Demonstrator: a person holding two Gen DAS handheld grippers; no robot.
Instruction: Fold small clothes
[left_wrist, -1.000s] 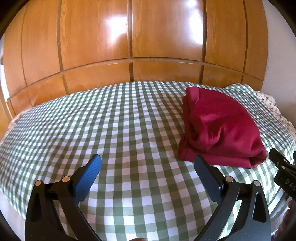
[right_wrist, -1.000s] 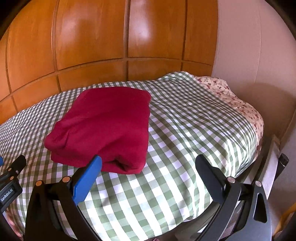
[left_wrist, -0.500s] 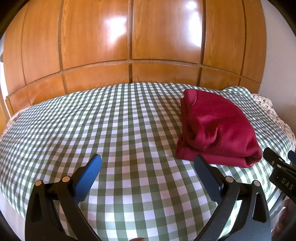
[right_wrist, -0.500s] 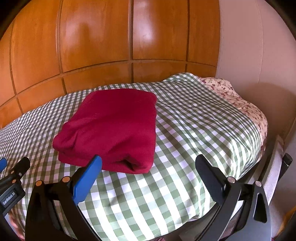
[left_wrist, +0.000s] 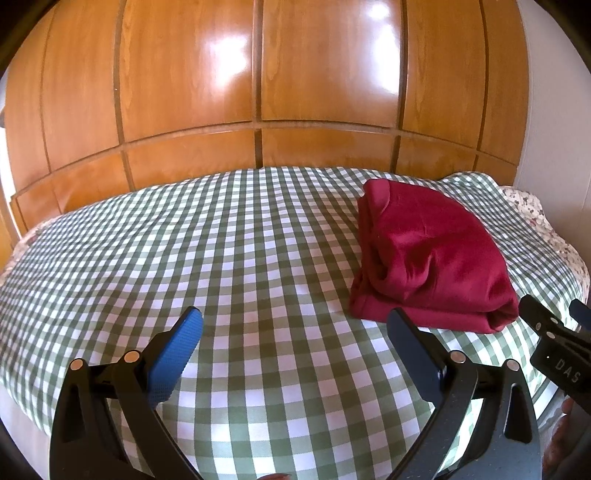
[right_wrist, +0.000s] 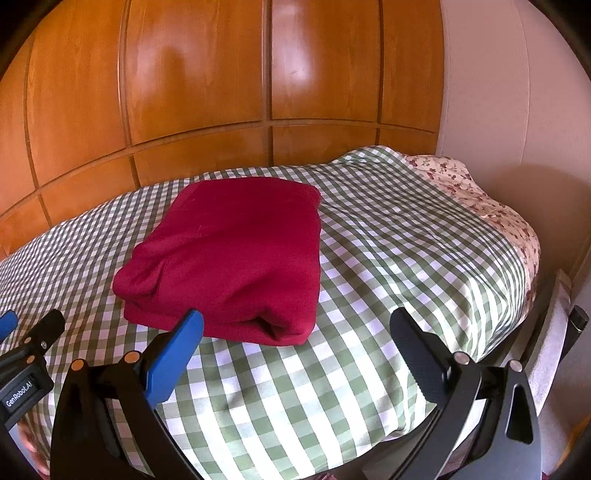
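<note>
Your left gripper (left_wrist: 293, 332): jaws spread wide, nothing between them, hovering over green checked bedspread (left_wrist: 221, 258). Your right gripper (right_wrist: 295, 334): jaws wide apart too, empty. Folded red garment (right_wrist: 236, 254) lies flat on bedspread, ahead and right of left gripper, just ahead and left of right gripper, apart from both. Near edge shows stacked layers, looks like thick fleece, hard to confirm. Wooden panelling (left_wrist: 258, 74) beyond

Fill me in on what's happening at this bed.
A person holds a two-finger gripper in each hand over a bed with a green checked cover. The red garment lies folded in a compact bundle on it. The left gripper and right gripper are both open, holding nothing and touching nothing.
</note>
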